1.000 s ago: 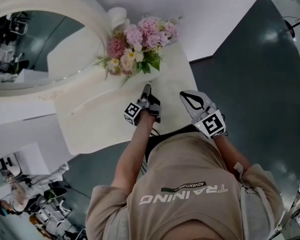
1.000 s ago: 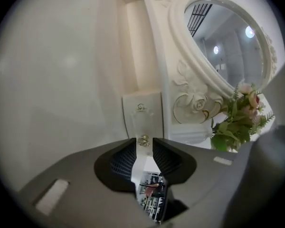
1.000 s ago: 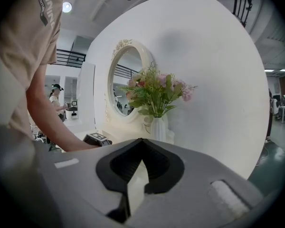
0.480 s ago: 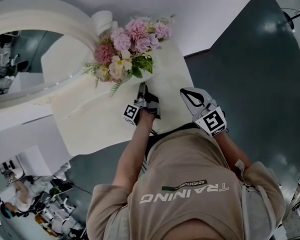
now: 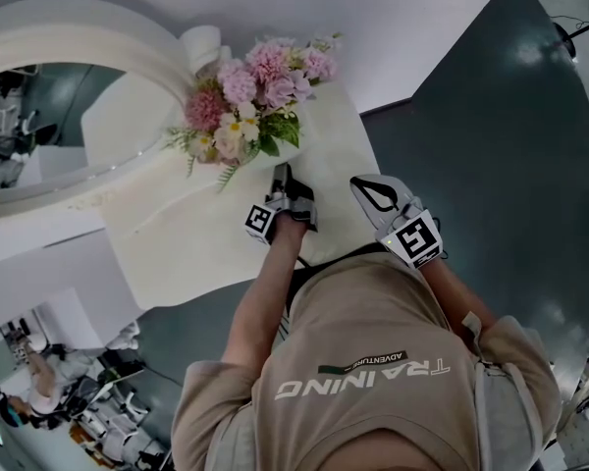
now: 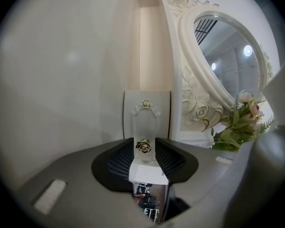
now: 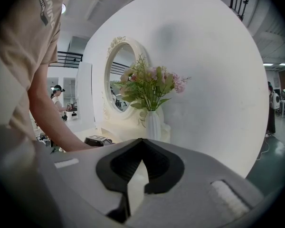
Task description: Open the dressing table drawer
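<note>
opening left tool (image 6: 144,140) flanks drawer knob (image 6: 143,147)

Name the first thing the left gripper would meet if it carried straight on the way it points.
The gold rose knob on the drawer front, between the fingers of the left gripper, which have just been opening; depth is unclear.
</note>
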Tool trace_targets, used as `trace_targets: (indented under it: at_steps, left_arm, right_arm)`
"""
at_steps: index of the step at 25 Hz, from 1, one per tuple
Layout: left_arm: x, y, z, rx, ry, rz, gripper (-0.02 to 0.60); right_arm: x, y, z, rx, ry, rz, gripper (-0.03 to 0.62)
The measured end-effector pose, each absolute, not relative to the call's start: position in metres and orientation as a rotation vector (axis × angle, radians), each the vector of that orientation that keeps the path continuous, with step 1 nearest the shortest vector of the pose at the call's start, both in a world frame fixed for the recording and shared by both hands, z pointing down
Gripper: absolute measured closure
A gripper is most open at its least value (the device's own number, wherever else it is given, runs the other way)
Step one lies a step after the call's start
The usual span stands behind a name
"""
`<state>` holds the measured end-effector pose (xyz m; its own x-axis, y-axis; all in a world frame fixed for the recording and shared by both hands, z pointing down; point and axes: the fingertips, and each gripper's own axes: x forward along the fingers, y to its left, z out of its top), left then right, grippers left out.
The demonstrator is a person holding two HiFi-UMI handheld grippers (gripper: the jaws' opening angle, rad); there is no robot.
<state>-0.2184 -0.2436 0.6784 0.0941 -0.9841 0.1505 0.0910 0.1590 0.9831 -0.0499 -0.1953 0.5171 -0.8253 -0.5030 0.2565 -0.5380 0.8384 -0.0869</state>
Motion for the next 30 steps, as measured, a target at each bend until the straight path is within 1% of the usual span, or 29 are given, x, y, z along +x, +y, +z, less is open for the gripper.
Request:
trace_targets:
  at_steps: [1, 2, 3, 20, 22, 23, 24, 28, 29, 30]
  left_arm:
    - [-0.218, -0.244, 0.679, 1.064, -1.139, -1.084, 0.422]
    - [-0.218, -0.244, 0.679, 1.062, -1.132, -1.092, 0.461]
    - [-0.218, -0.244, 0.680, 1.060, -1.124, -1.099, 0.466]
    - [-0.211, -0.217, 0.683, 1.080, -1.157, -1.036, 0.471]
    - [-0.209, -0.213, 0.679, 1.089, -1.155, -1.039, 0.491]
    - [-0.209, -0.210, 0.679, 1.083, -1.159, -1.041, 0.520]
    - [-0.210, -0.207, 0.683, 1.067, -1.171, -1.036, 0.567]
    - [-0.220, -0.206, 0.696, 1.095, -1.238, -0.921, 0.566]
    - [-0.222, -0.207, 0.696, 1.130, -1.255, -0.874, 0.559]
    - [-0.222, -0.208, 0.694, 1.166, -1.266, -0.829, 0.537]
  right_arm:
    - [-0.049, -0.194, 0.518, 0.803, -2.790, 0.229, 0.591]
    - [-0.048, -0.193, 0.519, 0.803, -2.784, 0.230, 0.591]
    - [-0.047, -0.192, 0.520, 0.803, -2.779, 0.231, 0.591]
    - [-0.045, -0.178, 0.522, 0.806, -2.780, 0.225, 0.591]
    - [-0.045, -0.175, 0.524, 0.804, -2.779, 0.227, 0.591]
    - [-0.045, -0.173, 0.525, 0.801, -2.779, 0.229, 0.591]
    - [-0.046, -0.172, 0.525, 0.798, -2.779, 0.231, 0.591]
    - [-0.045, -0.166, 0.526, 0.789, -2.776, 0.229, 0.591]
    - [-0.044, -0.165, 0.527, 0.792, -2.774, 0.229, 0.591]
    - [-0.043, -0.164, 0.527, 0.797, -2.770, 0.231, 0.591]
